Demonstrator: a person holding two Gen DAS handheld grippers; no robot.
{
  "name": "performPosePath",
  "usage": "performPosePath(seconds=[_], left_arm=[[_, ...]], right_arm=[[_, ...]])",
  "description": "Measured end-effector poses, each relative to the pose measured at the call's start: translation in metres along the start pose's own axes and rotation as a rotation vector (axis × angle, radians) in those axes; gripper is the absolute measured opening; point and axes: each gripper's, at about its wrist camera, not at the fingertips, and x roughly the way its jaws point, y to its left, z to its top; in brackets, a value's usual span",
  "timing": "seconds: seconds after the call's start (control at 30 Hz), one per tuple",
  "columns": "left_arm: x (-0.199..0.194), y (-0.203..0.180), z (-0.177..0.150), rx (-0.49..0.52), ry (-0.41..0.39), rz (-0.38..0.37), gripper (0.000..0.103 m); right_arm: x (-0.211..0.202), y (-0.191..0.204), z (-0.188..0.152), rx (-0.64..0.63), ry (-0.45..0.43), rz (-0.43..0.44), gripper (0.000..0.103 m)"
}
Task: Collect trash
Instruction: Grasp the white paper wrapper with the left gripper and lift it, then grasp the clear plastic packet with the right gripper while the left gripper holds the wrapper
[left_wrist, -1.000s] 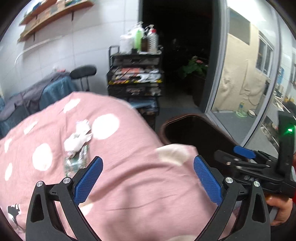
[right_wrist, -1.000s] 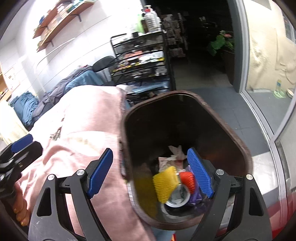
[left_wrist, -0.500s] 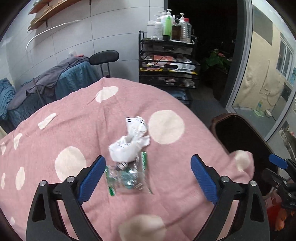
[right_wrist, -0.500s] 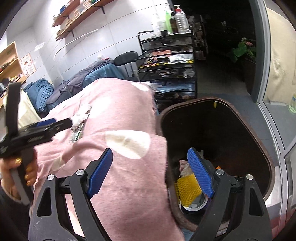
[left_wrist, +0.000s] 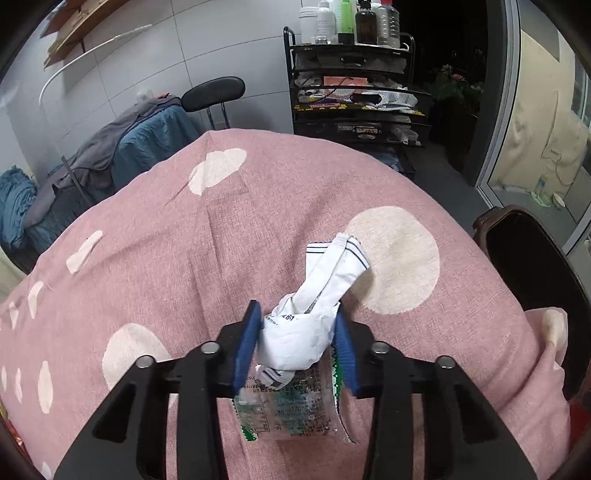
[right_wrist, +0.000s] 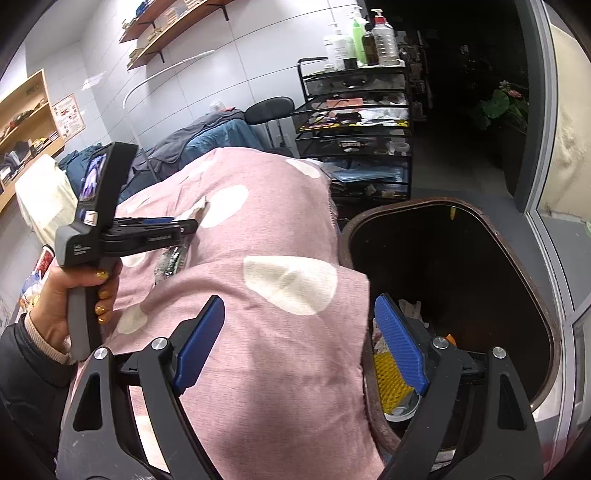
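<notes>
A crumpled white wrapper (left_wrist: 310, 314) lies on a pink spotted cloth (left_wrist: 221, 229), on top of a clear plastic packet with green print (left_wrist: 291, 410). My left gripper (left_wrist: 295, 339) is shut on the white wrapper, its blue pads pressed on both sides. It also shows in the right wrist view (right_wrist: 184, 229), held low over the cloth. My right gripper (right_wrist: 299, 343) is open and empty above the cloth's edge beside a brown trash bin (right_wrist: 491, 229), which holds several bits of trash, among them a yellow mesh piece (right_wrist: 388, 380).
A black wire cart with bottles on top (left_wrist: 354, 92) stands behind the cloth-covered surface. A black chair and blue and grey clothes (left_wrist: 147, 136) are at the back left. A glass door (left_wrist: 535, 122) is on the right.
My left gripper moved forward and down onto the white wrapper and closed on it. My right gripper drifted left from over the bin to over the cloth's edge, still open.
</notes>
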Motion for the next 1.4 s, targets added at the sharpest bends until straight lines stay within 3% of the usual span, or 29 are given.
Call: performPosePath(seconds=[0.33,0.6,0.87,1.13,1.4], left_arm=[[-0.045,0.016,-0.013,-0.122,-0.094,-0.019,0.028],[-0.096,0.026,-0.043,-0.181,-0.185,0.02,0.028],[-0.119,0.034,-0.076,-0.227,-0.196,0.064,0.028],[-0.134,0.043,-0.102,-0.267,-0.19,0.062,0.029],[-0.145,0.046,-0.12,-0.304,-0.199,0.058,0.029]], right_arm=[[0.014,0.035,0.014,-0.089,0.022,0.086,0.083],[0.044,0.075,0.032,-0.175,0.104,0.185,0.083],[0.087,0.118,0.046,-0.222,0.242,0.268,0.082],[0.137,0.154,0.046,-0.244,0.404,0.274,0.071],[0.172,0.169,0.049,-0.214,0.478,0.236,0.059]])
